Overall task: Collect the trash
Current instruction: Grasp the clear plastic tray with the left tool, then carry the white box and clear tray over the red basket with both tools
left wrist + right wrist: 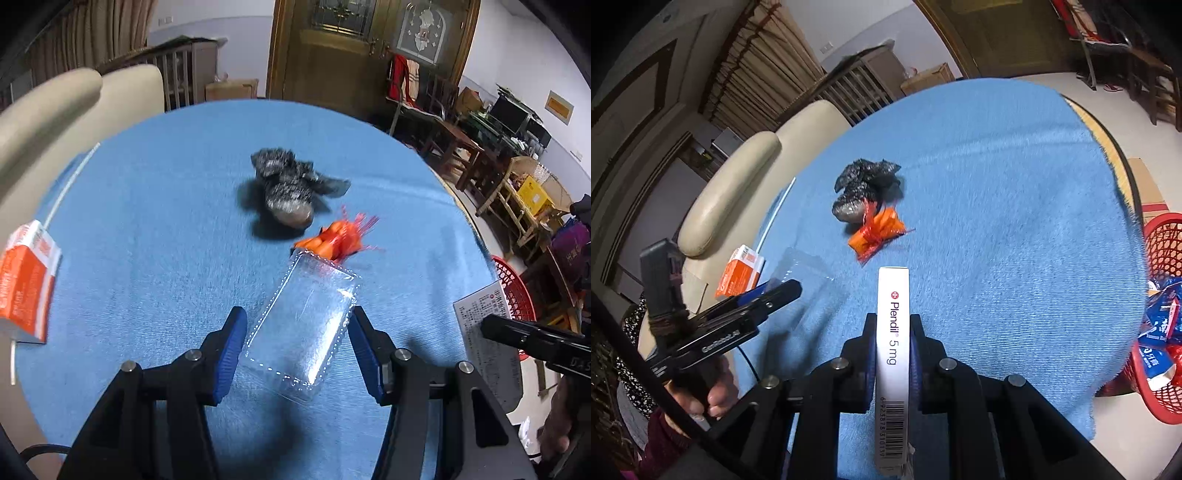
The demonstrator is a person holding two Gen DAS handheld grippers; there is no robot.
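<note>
A clear plastic clamshell box (303,325) lies on the blue cloth between the spread fingers of my open left gripper (297,325); the right blue pad touches or nearly touches its edge. Beyond it lie an orange packet with red string (334,240) and a crumpled black bag (288,188). My right gripper (894,332) is shut on a white "Plendil 5 mg" medicine box (894,354), held edge-up above the cloth. That box also shows in the left wrist view (484,325). The orange packet (877,230) and black bag (862,190) lie ahead of it.
An orange and white carton (27,284) sits at the table's left edge, also in the right wrist view (740,271). A red mesh basket (1163,325) with blue wrappers stands on the floor to the right. A cream chair (738,177) stands beside the table.
</note>
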